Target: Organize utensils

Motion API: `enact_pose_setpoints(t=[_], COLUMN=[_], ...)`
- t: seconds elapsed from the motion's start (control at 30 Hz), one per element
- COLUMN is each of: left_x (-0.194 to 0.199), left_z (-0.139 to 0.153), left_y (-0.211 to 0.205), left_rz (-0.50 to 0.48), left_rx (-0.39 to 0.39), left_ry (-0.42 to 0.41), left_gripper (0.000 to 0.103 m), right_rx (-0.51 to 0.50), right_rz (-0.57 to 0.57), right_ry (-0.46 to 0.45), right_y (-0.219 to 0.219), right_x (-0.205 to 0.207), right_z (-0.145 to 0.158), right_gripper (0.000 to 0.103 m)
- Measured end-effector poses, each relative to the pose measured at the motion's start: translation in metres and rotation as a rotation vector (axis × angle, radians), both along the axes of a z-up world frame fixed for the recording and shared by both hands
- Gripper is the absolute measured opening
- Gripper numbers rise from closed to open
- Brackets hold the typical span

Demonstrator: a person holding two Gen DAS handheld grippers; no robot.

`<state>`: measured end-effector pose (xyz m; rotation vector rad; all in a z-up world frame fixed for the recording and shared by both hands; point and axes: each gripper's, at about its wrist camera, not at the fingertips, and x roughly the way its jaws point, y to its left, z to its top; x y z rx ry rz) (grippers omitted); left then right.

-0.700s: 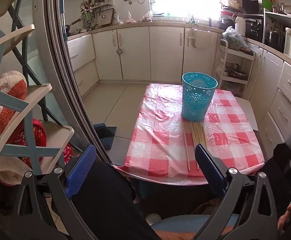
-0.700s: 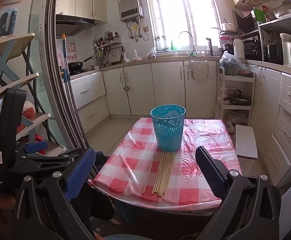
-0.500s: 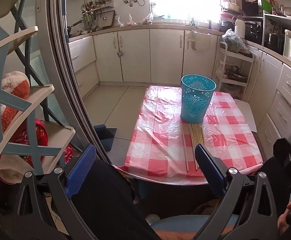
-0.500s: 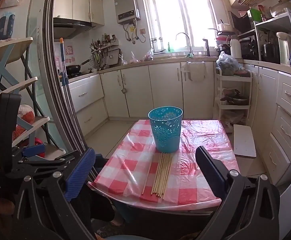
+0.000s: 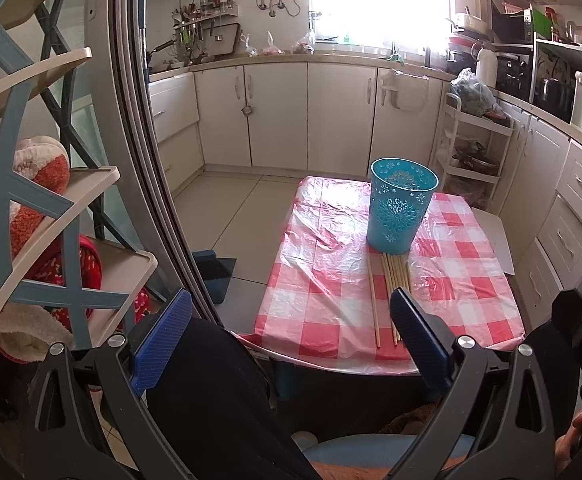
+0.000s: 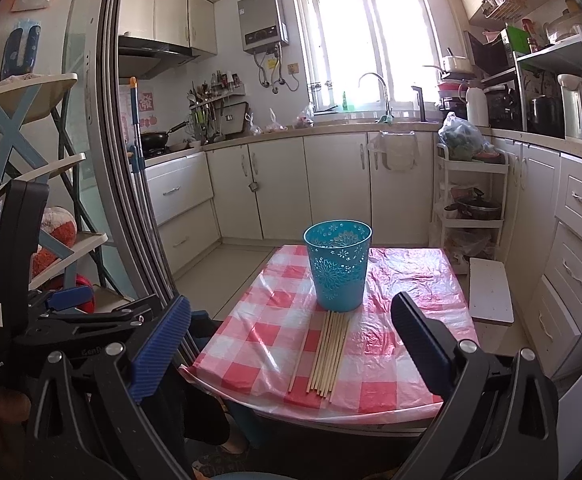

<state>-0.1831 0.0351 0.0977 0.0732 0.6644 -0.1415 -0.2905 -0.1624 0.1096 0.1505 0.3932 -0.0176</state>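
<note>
Risks first. Chopsticks (image 6: 328, 352): thin, round, laid tight side by side on a glossy plastic tablecloth (image 6: 407, 304). Likely to roll or scatter if one finger lands on the bundle rather than astride it. Slick, wrinkled cloth liable to drag under a scraping fingertip and shift the whole row. Near ends close to the table edge; a nudge toward the fingers could tip sticks to the floor. Blue cup (image 6: 337, 265): tall, light-looking, standing upright just beyond the far ends of the sticks; liable to topple if struck by a long stick entered at a slant. Grip near one end of a stick likely to let it swing.

Grippers. Left gripper (image 5: 289, 336): fingers spread fully wide, nothing between them, well short of the table. Right gripper (image 6: 289, 338): fingers likewise spread wide, empty, held back from the near table edge. Neither touching any task item.

Location. Chopsticks ahead of both pairs of fingers; in the right wrist view, framed in the gap between them, beyond the tips; in the left wrist view, partly behind the right-hand finger. One stick lying slightly apart from the bundle.

Appearance. Sticks pale, plain wood or bamboo, straight, roughly equal length, aligned lengthwise toward the cup. Cup teal, perforated floral pattern, seemingly empty. No stick yet placed.
</note>
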Motion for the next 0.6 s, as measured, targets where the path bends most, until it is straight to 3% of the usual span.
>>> enact_pose_setpoints(t=[0.37, 0.6], left_x=[0.0014, 0.0037], left_z=[-0.0010, -0.0026], left_y=[0.0004, 0.0009], left_rz=[0.013, 0.021], left_rx=[-0.008, -0.015], left_ry=[0.004, 0.007], left_gripper=[0.095, 0.095], right_rx=[0.008, -0.004], right_rz=[-0.001, 0.001], right_ry=[-0.033, 0.004], right_y=[0.0002, -0.0015], right_x=[-0.0030, 0.0007], right_z=[0.0026, -0.0004], right_gripper=[0.096, 0.096])
